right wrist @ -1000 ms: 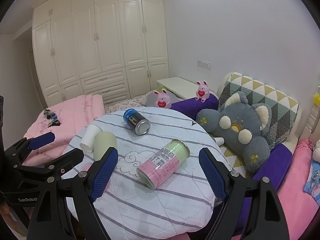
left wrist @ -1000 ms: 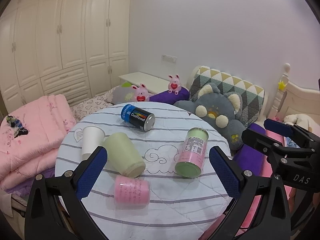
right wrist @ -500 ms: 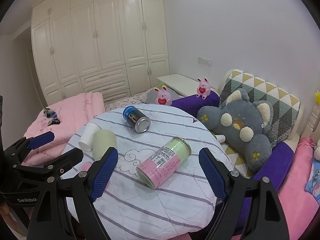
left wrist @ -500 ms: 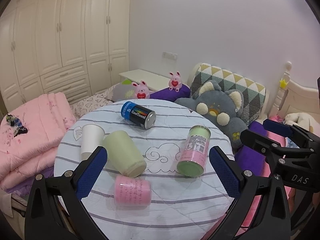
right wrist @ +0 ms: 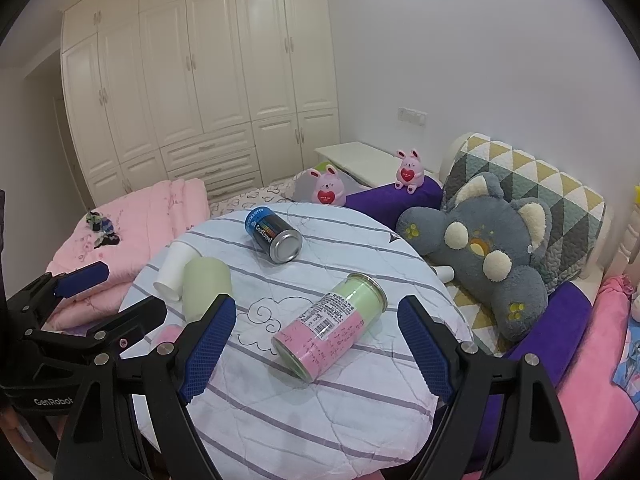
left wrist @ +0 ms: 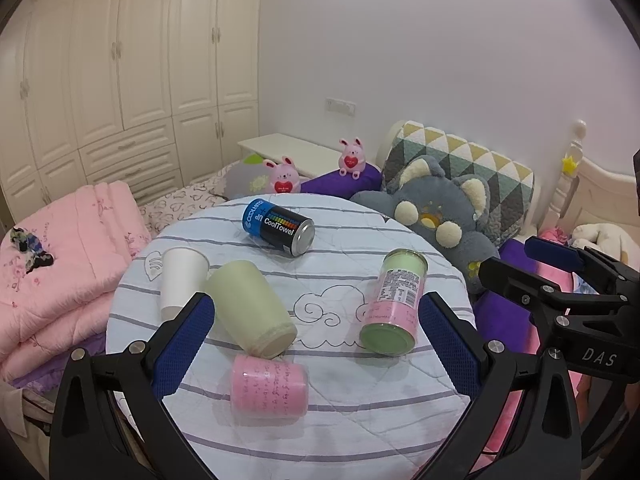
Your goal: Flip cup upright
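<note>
On the round table (left wrist: pixel 360 432) with a striped cloth lie several containers on their sides: a white paper cup (left wrist: pixel 180 282), a pale green cup (left wrist: pixel 250 308), a pink cup (left wrist: pixel 270 390), a pink-and-green can (left wrist: pixel 394 302) and a blue-black CoolTowel can (left wrist: pixel 279 226). My left gripper (left wrist: pixel 314 354) is open and empty, above the near part of the table, the pink cup between its fingers in view. My right gripper (right wrist: pixel 318 350) is open and empty, framing the pink-and-green can (right wrist: pixel 330 326). The pale green cup (right wrist: pixel 206 288) and white cup (right wrist: pixel 174 266) show at left.
A grey plush cushion (left wrist: pixel 436 216) and a purple bolster (right wrist: pixel 394 200) lie just behind the table. A folded pink quilt (left wrist: pixel 60 264) sits to the left. White wardrobes (right wrist: pixel 200 80) line the far wall. The other gripper shows at the edge of each view.
Both views have drifted slightly, and the table objects sit a touch higher and closer in frame. Nothing on the table has moved and both grippers stay open.
</note>
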Action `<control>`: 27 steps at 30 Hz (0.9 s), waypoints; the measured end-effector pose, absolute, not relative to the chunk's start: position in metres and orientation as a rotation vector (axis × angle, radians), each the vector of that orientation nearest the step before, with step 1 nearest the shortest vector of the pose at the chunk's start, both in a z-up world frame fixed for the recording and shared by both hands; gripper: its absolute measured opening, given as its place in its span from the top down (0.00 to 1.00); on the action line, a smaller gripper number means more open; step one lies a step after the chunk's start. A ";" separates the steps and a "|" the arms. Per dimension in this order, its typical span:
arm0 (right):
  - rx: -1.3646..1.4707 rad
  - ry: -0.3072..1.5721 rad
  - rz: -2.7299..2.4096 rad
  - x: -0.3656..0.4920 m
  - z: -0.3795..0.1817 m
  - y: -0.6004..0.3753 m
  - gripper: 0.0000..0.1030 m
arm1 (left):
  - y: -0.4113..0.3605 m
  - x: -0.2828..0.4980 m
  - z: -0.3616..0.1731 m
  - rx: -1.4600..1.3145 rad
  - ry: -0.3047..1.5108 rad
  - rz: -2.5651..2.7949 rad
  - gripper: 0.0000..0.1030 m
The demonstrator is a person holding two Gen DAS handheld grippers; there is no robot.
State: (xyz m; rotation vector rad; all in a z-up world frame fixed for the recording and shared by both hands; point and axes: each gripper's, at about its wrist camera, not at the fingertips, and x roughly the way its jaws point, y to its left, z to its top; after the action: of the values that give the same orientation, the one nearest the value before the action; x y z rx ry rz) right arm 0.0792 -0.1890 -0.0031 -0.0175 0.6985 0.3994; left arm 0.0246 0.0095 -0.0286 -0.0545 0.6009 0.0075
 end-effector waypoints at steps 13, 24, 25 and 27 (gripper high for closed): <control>-0.022 0.721 0.392 0.088 -0.010 -0.186 0.18 | 0.011 0.038 -0.035 -0.054 0.621 0.001 0.00; -0.030 0.748 0.397 0.102 -0.014 -0.177 0.18 | 0.033 0.046 -0.048 -0.081 0.659 0.027 0.00; -0.031 0.754 0.398 0.105 -0.016 -0.175 0.18 | 0.036 0.047 -0.049 -0.084 0.662 0.031 0.00; -0.034 0.767 0.403 0.110 -0.018 -0.172 0.18 | 0.040 0.049 -0.051 -0.087 0.671 0.039 0.00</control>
State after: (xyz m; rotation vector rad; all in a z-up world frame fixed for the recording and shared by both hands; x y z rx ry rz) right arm 0.1100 -0.1720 -0.0185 -0.0339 0.7670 0.4027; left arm 0.0489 0.0404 -0.0510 -0.0869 0.6705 0.0393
